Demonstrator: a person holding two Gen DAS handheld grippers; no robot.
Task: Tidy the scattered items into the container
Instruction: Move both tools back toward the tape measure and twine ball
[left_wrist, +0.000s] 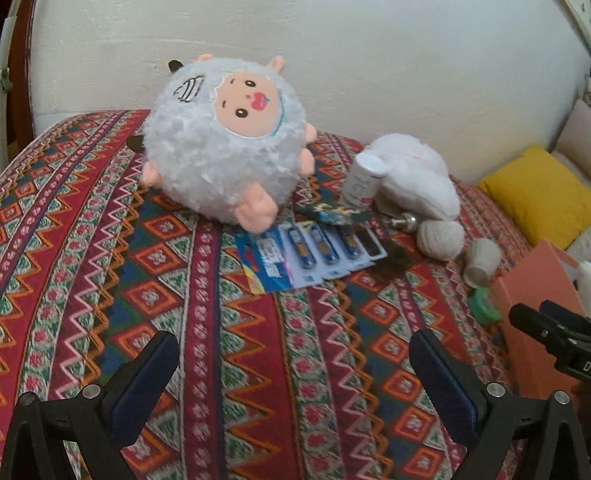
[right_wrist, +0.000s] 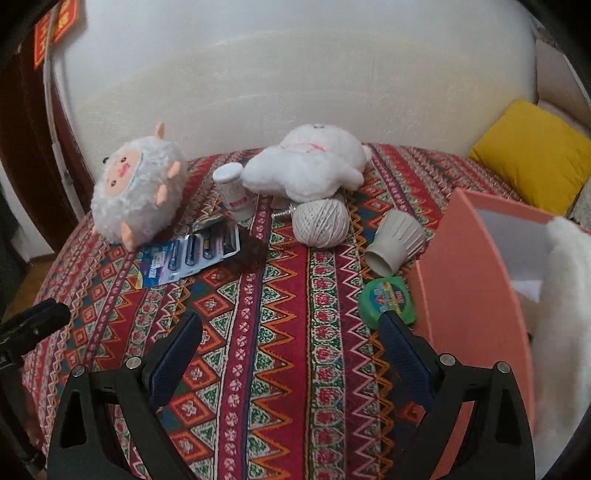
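just ahead of the right gripper (right_wrist: 290, 354), off its right finger tip, lies the green tape measure (right_wrist: 387, 298), flat on the patterned cloth (right_wrist: 258, 369) and just beside the pink box (right_wrist: 476, 288) wall. the right claw is spread wide and empty, and the tape sits slightly right of its centreline, so a small rightward shift would probably line it up. the box opening is further right, already holding something white and fluffy (right_wrist: 565, 314). beyond the tape are the grey ribbed cup (right_wrist: 397, 240) on its side, then the twine ball (right_wrist: 321, 223). the left gripper (left_wrist: 293, 363) is also spread and empty, facing the battery pack (left_wrist: 314, 254), long axis running left-right across it; the sheep plush (left_wrist: 225, 140) is behind. the tape is far right in the left view, so the right hand is nearer.
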